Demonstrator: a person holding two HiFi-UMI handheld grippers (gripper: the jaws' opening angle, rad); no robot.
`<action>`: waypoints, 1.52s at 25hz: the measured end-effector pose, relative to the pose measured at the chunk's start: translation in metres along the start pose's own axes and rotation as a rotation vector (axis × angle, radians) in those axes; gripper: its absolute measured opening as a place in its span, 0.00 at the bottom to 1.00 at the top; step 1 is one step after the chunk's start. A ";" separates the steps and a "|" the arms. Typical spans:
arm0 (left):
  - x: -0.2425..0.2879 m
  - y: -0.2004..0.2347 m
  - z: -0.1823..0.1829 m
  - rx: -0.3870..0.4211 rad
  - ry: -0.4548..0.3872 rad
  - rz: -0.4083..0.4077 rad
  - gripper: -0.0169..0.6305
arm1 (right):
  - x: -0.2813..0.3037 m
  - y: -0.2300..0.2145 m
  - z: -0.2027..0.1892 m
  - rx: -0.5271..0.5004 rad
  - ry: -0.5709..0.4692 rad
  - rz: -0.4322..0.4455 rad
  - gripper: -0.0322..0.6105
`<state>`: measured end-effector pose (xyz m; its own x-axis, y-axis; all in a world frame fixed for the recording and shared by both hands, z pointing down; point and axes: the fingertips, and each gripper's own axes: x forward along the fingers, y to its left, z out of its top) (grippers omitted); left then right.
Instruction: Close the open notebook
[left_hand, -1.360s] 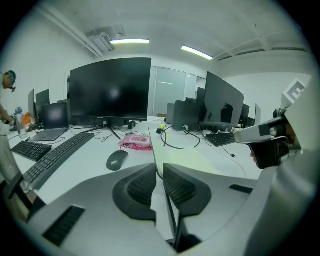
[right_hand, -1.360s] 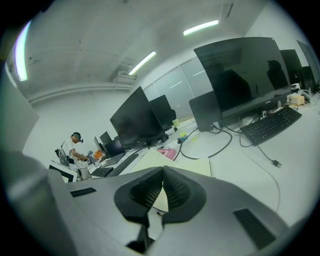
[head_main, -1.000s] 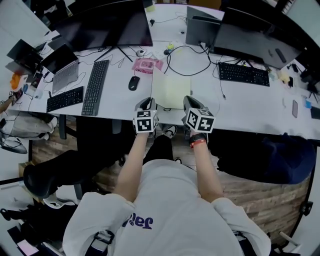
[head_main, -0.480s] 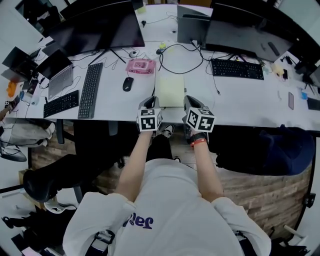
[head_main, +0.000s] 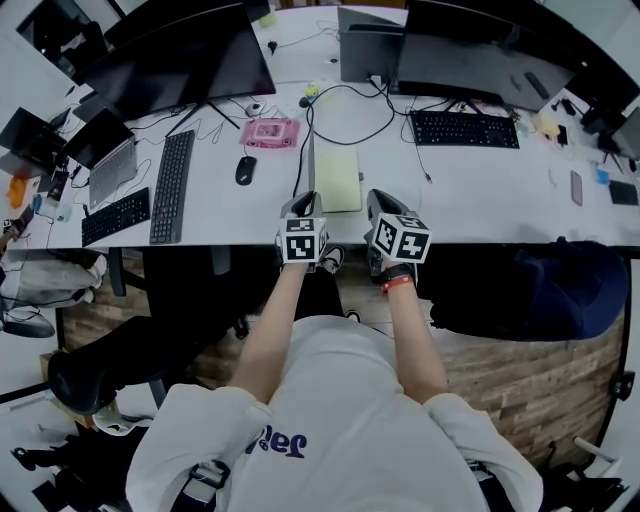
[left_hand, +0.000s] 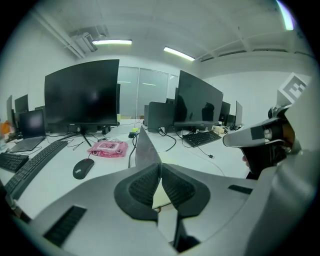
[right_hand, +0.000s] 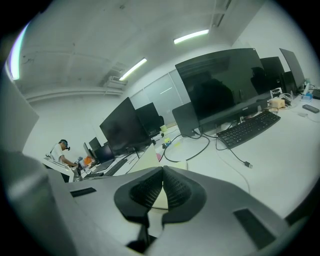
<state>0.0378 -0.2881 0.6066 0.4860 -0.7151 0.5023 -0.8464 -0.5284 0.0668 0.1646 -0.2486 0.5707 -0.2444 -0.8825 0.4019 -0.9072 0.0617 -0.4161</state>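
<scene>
Leftmost on the white table (head_main: 480, 200) lie two black keyboards (head_main: 170, 185). A black mouse (head_main: 244, 170) and a pink pouch (head_main: 268, 132) sit nearer the middle. Just right of the mouse is the notebook (head_main: 340, 180), close to the table's near edge and in front of the person. Its pale page lies flat, while its grey cover (left_hand: 145, 150) stands nearly upright along the left side, so the book is only half closed.

The left gripper (head_main: 303, 200) is at the notebook's near left corner. In the left gripper view its jaws (left_hand: 160, 167) are drawn almost together. The cover rises straight from the seam where the pads meet, so they appear to pinch its near edge.

The right gripper (head_main: 378, 200) is beside it, near the notebook's near right corner. Its jaws (right_hand: 162, 172) are pressed together at the tips with nothing between them, and the pale page shows beyond. Farther right, another black keyboard (head_main: 465, 128) lies before a dark monitor (head_main: 470, 60).
</scene>
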 end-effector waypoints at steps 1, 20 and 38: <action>0.001 -0.003 0.000 0.005 0.002 -0.005 0.08 | 0.000 -0.001 0.000 0.002 0.000 0.000 0.05; 0.038 -0.054 -0.016 0.095 0.074 -0.100 0.12 | -0.008 -0.038 -0.010 0.060 0.016 -0.069 0.05; 0.083 -0.089 -0.058 0.221 0.185 -0.138 0.15 | -0.021 -0.088 -0.024 0.120 0.024 -0.163 0.05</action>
<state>0.1408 -0.2744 0.6924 0.5279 -0.5453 0.6511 -0.6977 -0.7156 -0.0336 0.2415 -0.2242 0.6179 -0.1070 -0.8646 0.4910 -0.8883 -0.1387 -0.4378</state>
